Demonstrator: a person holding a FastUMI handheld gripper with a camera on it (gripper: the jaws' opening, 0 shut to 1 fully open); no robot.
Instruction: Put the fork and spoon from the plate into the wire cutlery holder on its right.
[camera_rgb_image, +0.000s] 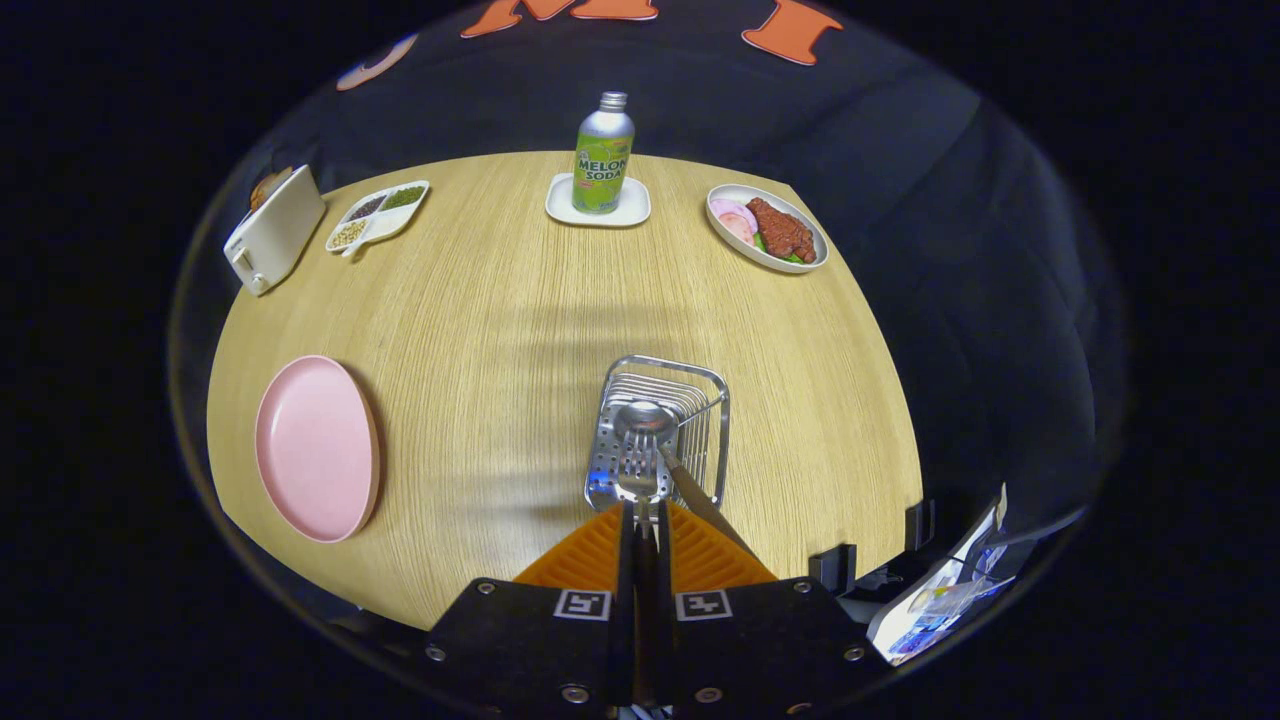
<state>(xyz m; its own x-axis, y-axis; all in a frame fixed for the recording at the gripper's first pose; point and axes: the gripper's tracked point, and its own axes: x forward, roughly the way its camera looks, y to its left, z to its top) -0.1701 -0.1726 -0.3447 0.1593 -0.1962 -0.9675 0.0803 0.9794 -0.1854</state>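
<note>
the fingers (645, 515) are pressed together around the handle of the fork (637, 472), with barely a slit between them; the fork's tines point forward and hang over the near end of the wire cutlery holder (712, 400). the spoon (645, 420) already lies in that holder, its bowl just beyond the fork's tines and its brownish handle slanting back toward the fingers on their right side.

going left to right across the round wooden worktop (500, 330): at the far left edge stands a cream toaster (273, 230) with something browned poking from its top. just beside it lies a white divided dish (377, 215) with dark, green and pale fillings in its sections. nearer, well left of the fingers, lies the pink plate (315, 447), with no cutlery on it. at the far middle a green and silver soda bottle (603, 155) stands upright on a small white coaster tray (632, 210). the wire holder sits on the worktop straight ahead of the fingers, well to the right of the pink plate. at the far right an oval white dish (725, 200) holds a reddish-brown piece of food, pink slices and a bit of green. off the worktop's near right edge lie some printed papers (940, 600), too blurred to tell more.
</note>
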